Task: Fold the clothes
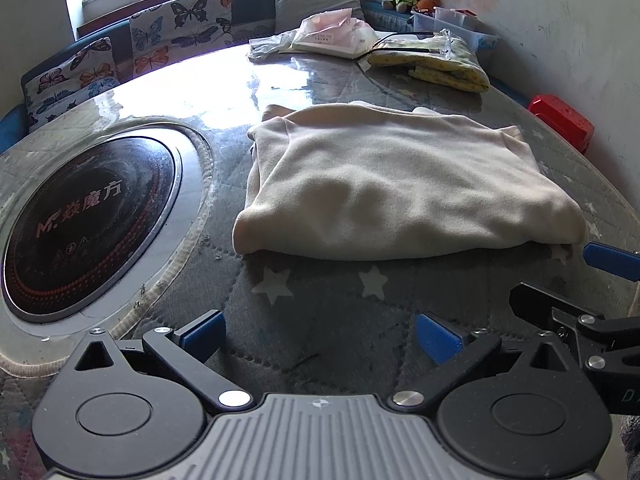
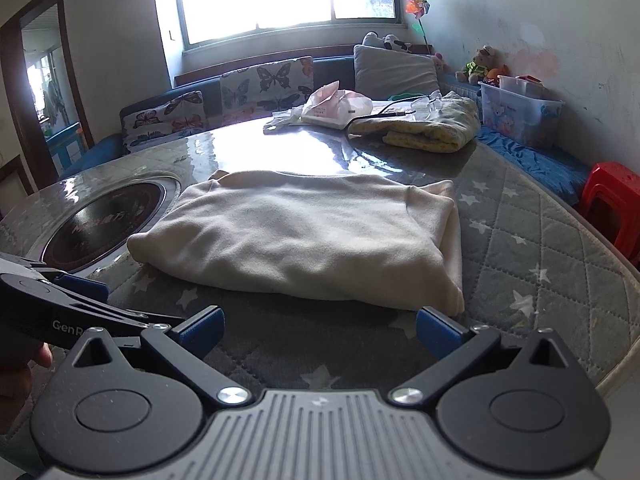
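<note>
We see a cream garment [image 1: 400, 184], already folded into a thick rectangle, lying mid-frame on the quilted bench [image 1: 328, 320], with the left tool [image 1: 320, 334] and right tool [image 2: 320, 330] both wide and empty below it, so we judge any last fold should lift both near corners evenly.

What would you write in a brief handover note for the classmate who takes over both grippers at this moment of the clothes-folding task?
Left gripper: open, empty, short of the garment's near edge.
Right gripper: open, empty, at the garment's near right corner, not gripping.
Cream garment: lies folded into a rough rectangle on the quilted table cover, beside the round cooktop.
Done: main folds appear made.
Left: perhaps one more fold or tidying; a yellow cloth lies at the far side.
</note>
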